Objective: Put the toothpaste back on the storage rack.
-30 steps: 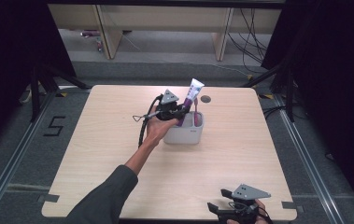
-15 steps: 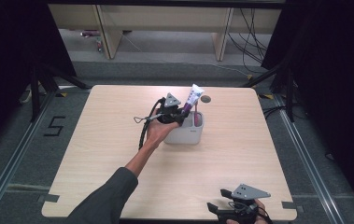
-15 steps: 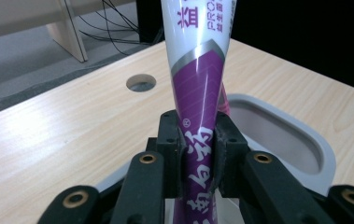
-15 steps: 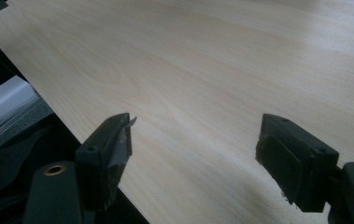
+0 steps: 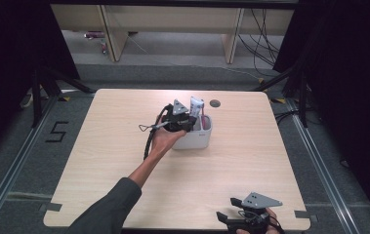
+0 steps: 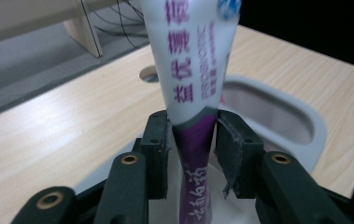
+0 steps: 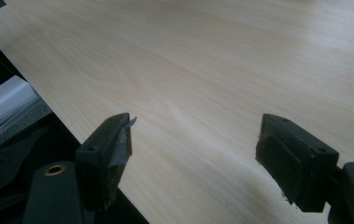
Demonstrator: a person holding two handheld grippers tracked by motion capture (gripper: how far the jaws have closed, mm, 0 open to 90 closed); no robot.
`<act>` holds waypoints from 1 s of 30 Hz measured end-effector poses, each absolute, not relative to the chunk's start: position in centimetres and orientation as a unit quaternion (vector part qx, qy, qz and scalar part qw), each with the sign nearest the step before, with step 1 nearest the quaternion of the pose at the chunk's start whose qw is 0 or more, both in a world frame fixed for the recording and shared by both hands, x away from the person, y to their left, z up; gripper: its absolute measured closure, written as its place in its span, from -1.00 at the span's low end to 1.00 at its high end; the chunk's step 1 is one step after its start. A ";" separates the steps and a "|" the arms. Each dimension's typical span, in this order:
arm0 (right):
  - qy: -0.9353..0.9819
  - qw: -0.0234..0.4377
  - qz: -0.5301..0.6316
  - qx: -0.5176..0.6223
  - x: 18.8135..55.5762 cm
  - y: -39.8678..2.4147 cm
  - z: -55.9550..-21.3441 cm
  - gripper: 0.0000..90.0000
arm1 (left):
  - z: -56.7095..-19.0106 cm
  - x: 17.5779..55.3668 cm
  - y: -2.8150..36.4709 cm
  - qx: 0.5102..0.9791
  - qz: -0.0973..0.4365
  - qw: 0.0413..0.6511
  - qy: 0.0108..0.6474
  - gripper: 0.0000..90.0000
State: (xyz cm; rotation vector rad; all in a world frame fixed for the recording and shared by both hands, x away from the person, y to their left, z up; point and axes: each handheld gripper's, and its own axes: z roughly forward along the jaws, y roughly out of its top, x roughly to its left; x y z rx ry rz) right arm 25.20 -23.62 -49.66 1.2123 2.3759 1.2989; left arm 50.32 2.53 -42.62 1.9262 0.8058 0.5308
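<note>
Left gripper view is showing the toothpaste tube (image 6: 191,79) standing upright in the white holder (image 6: 277,105), between the left gripper (image 6: 194,140)'s jaws, which have just been opening to release it. Right gripper (image 5: 247,217) is idling with wide, empty jaws at the surface (image 5: 251,165)'s near edge.

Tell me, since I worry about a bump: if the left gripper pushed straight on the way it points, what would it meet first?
The toothpaste tube, which already stands between the left gripper jaws as they have just been opening. Beyond it lies the far rim of the white holder, though depth is hard to judge.
</note>
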 end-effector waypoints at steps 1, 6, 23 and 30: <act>0.798 0.087 0.437 0.406 25.2 -23.6 -49.7 -0.40 | -42.4 50.2 2.5 0.783 0.218 0.478 0.335 0.39; 0.804 0.088 0.427 0.405 25.2 -23.6 -49.6 -0.40 | -41.4 50.1 3.0 0.778 0.222 0.485 0.332 0.37; 0.803 0.089 0.428 0.406 25.2 -23.6 -49.6 -0.40 | -40.0 49.5 4.5 0.770 0.216 0.496 0.338 0.27; 0.802 0.090 0.427 0.408 25.2 -23.6 -49.6 -0.40 | -39.3 49.0 5.5 0.768 0.213 0.498 0.343 0.17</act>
